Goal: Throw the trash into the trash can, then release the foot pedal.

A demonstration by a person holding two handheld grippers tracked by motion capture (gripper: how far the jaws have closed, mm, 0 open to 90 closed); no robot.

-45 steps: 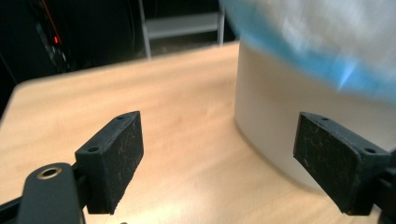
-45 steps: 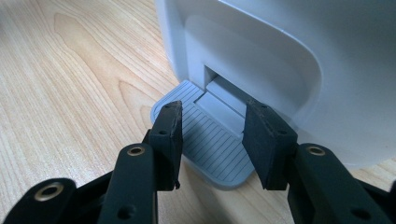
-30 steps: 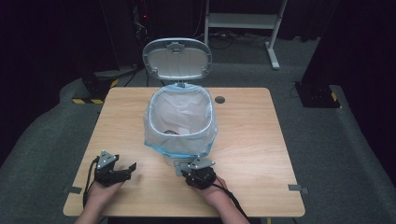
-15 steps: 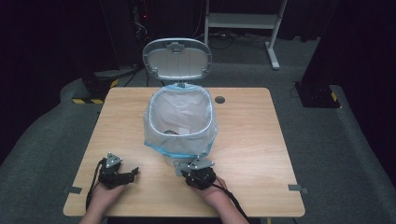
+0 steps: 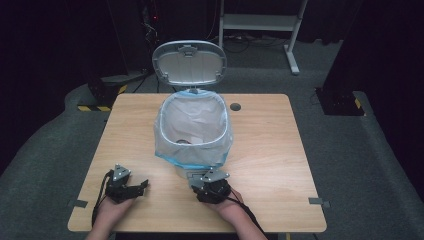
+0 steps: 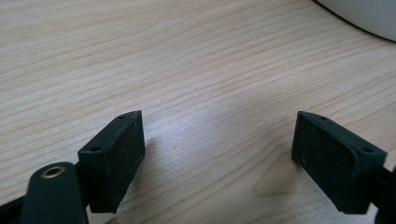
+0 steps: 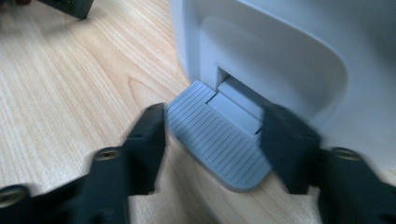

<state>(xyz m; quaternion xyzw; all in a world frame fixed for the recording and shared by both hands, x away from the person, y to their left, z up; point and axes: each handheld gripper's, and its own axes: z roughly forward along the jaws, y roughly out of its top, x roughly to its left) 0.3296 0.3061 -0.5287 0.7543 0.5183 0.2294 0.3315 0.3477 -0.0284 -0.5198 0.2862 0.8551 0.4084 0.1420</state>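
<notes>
Dark room, grey carpeted floor, a white metal frame far behind. Light wood table with a cable hole at the far side. Mid-table stands a white pedal bin, lid up, lined with a clear bag edged in blue. The grey ribbed pedal pokes out at its near base. Right hand-held gripper sits at the pedal, jaws wide on either side of it, gripping nothing; whether it presses down I cannot tell. Left hand-held gripper lies low over bare table, near-left, jaws wide, empty. Likely step: working the pedal with the lid up. Next move probably needs steady downward pressure, or a clean lift off.
</notes>
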